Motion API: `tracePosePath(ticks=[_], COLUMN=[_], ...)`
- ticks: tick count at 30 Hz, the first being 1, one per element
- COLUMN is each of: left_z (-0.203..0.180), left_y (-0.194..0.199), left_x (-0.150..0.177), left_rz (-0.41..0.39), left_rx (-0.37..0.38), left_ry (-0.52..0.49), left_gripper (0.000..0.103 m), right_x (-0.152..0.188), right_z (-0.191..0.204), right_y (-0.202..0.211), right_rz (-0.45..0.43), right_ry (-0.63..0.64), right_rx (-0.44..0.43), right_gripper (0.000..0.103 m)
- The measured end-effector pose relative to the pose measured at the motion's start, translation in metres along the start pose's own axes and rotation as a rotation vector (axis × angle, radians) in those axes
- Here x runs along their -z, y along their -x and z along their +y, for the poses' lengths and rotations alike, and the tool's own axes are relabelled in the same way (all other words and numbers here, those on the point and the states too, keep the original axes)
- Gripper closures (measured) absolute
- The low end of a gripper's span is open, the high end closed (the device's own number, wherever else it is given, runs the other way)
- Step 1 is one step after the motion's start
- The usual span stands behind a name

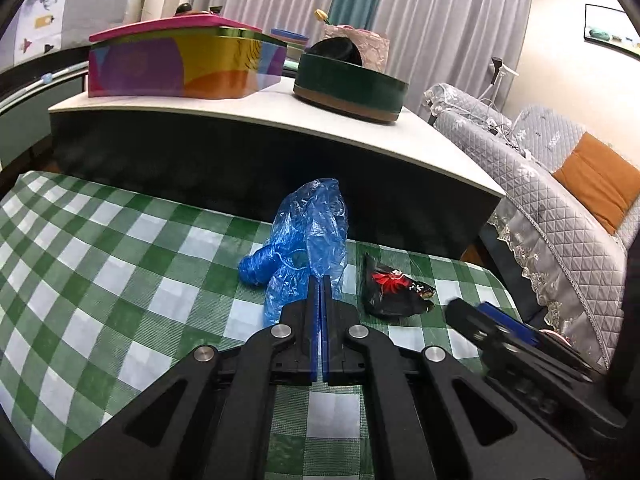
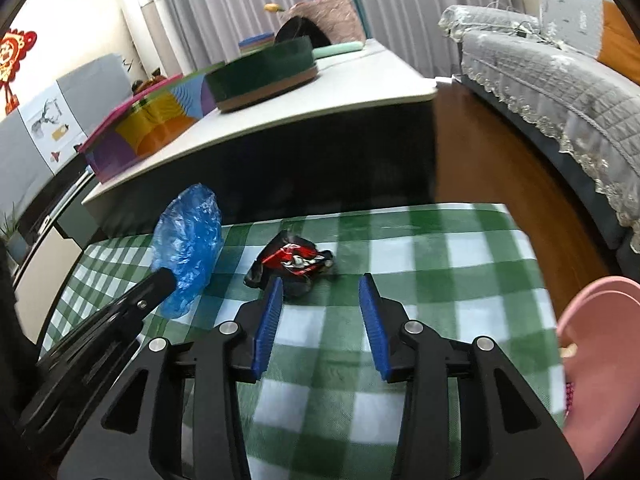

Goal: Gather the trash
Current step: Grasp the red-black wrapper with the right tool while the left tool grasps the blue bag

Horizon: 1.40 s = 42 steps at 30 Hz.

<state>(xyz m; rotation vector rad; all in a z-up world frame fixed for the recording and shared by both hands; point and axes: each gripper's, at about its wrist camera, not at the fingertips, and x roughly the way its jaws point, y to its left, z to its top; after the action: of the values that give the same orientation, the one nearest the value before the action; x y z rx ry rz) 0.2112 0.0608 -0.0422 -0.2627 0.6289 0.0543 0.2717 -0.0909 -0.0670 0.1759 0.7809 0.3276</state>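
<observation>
Left tongs [image 1: 321,280] clamped on blue bag [image 1: 308,232] — standing upright, long axis vertical

Left gripper [image 1: 321,280] tips cover the near edge of the blue plastic bag [image 1: 308,232], so can't tell how much film they pinch. Right gripper [image 1: 480,320] is smeared w/ blur in left-wrist view. Black-red wrapper [image 2: 294,262]: print too small to read. Pink thing [image 2: 592,360] cut off at frame edge.
</observation>
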Motion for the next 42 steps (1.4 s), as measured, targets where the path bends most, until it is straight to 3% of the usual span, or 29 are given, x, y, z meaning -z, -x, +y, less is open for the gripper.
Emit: tracePosePath(ticks=[6, 13, 24, 27, 30, 35, 38, 42], left_z=[0.009, 0.012, 0.005, 0.004, 0.004, 0.019, 0.024, 0.033], left_y=[0.004, 0.013, 0.046, 0.055, 0.06, 0.058, 0.051, 0.046], left_x=[-0.001, -0.002, 0.006, 0.013, 0.014, 0.009, 0.008, 0.004], left_rz=[0.006, 0.002, 0.0, 0.006, -0.004, -0.017, -0.012, -0.015], left_rx=[0.001, 0.002, 0.034, 0.034, 0.023, 0.01, 0.004, -0.006], left_ry=[0.019, 0.023, 0.011, 0.016, -0.007, 0.038, 0.044, 0.061], left_gripper=[0.103, 0.103, 0.103, 0.103, 0.103, 0.103, 0.103, 0.103], right_x=[-0.006, -0.008, 0.001, -0.002, -0.006, -0.008, -0.011, -0.017], right_z=[0.013, 0.021, 0.013, 0.006, 0.007, 0.008, 0.012, 0.018], right_y=[-0.022, -0.021, 0.032, 0.036, 0.033, 0.006, -0.011, -0.033], right_rz=[0.036, 0.051, 0.026, 0.046, 0.04, 0.075, 0.089, 0.108], right_ry=[0.035, 0.076, 0.102, 0.073, 0.081, 0.076, 0.064, 0.062], right_rx=[0.003, -0.005, 0.005, 0.017, 0.013, 0.017, 0.009, 0.037], right_gripper=[0.062, 0.103, 0.103, 0.091, 0.063, 0.062, 0.047, 0.039])
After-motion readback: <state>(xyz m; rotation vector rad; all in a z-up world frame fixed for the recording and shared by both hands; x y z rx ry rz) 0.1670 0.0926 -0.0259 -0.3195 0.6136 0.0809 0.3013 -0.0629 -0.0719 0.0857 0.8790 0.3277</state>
